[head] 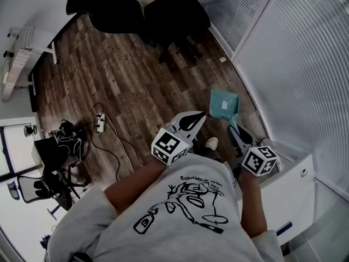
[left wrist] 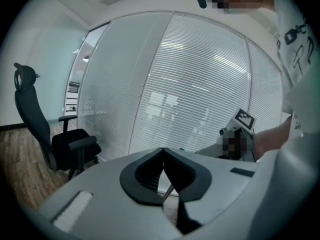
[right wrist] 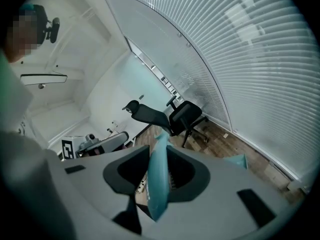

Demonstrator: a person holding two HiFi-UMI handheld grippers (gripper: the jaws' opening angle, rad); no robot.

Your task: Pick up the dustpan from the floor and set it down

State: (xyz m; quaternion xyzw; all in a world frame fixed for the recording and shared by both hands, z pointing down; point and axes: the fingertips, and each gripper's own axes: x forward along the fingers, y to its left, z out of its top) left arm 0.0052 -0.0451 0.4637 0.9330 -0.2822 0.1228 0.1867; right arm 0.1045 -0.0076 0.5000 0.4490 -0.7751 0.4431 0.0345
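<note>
The right gripper (right wrist: pixel 161 159) is clamped on the slim handle of the teal plastic dustpan (head: pixel 224 105). The pan is out ahead, over the dark wood-plank floor (head: pixel 125 86) beside the white slatted blinds (head: pixel 294 64) — whether it touches the floor is unclear. The left gripper (left wrist: pixel 163 152) is closed, with nothing between its jaws. 2 black office chairs (head: pixel 174 12) stand well apart from it.
</note>
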